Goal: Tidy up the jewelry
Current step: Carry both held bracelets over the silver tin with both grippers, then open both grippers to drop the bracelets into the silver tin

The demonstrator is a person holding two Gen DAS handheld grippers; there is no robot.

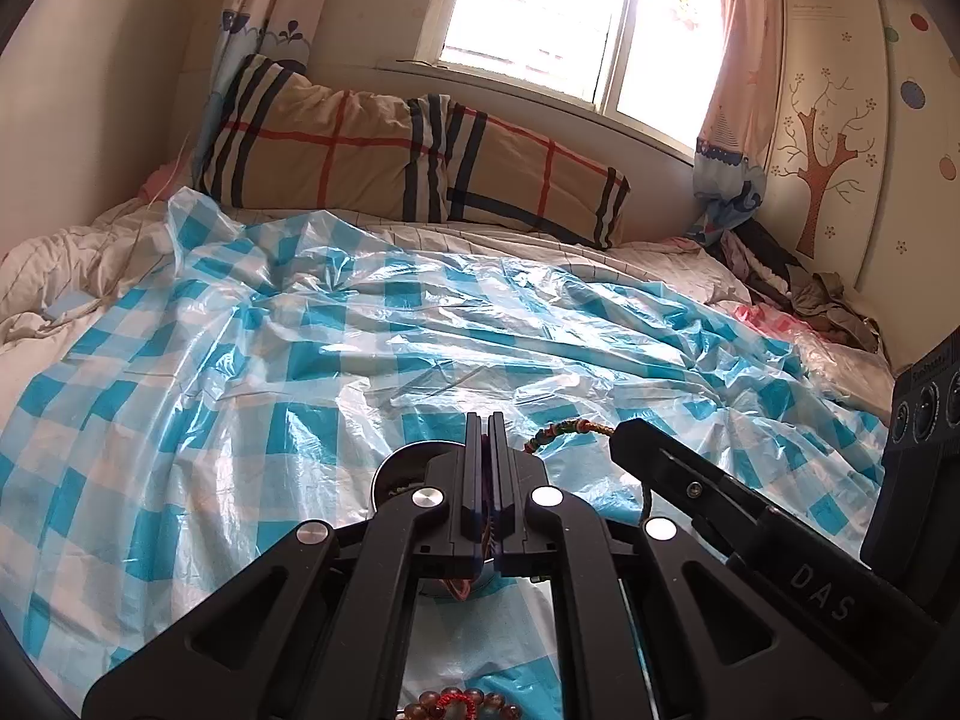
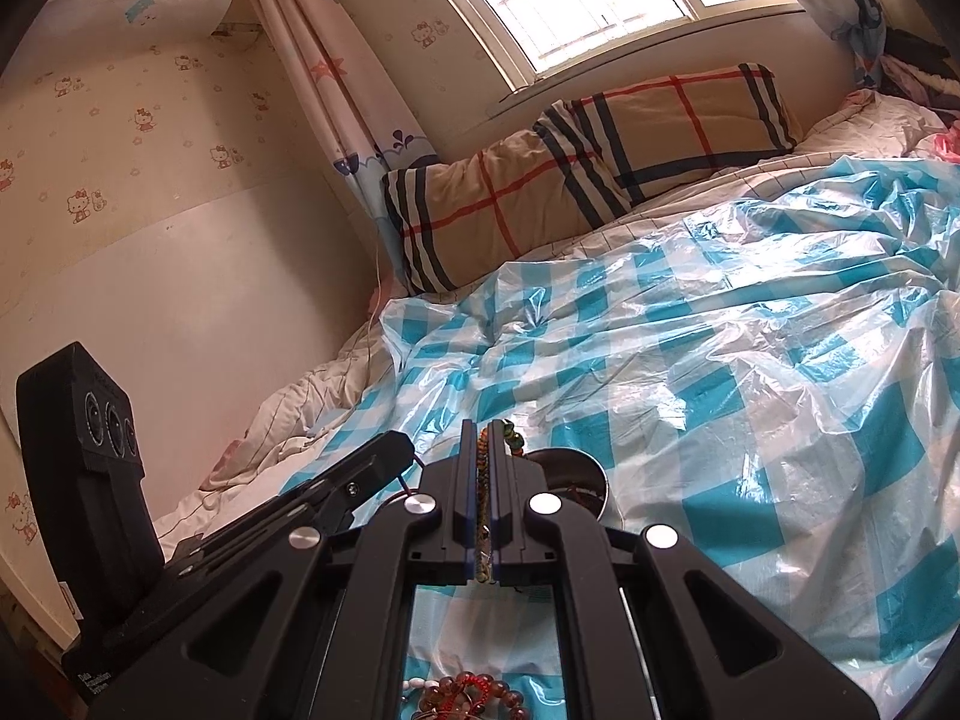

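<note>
Sitting on the blue-and-white checked plastic sheet is a small round dark bowl, mostly hidden behind the gripper bodies in both views; in the left wrist view only its rim peeks out. Something reddish-brown lies inside it, too hidden to name.

Left gripper: fingers nearly together, only a thin slit between them, with reddish cord or thread strands caught in that slit and showing below near the finger base. Cannot tell if those strands belong to the same bracelet the other gripper holds.

Right gripper: fingers pressed close on a woven multicolour bracelet, braided in green, yellow and red, running lengthwise down the gap. Its beaded end sticks out past the fingertips. In the left wrist view the same bracelet stretches from the right gripper's tip toward the left one, held above the sheet, near the bowl.

Second piece: a brown bead bracelet with a red knotted cord lies on the sheet at the bottom edge, below both grippers, also seen in the left wrist view. Beads look round, glossy, translucent brown.

Behind: plaid pillow, window, bed covers.
</note>
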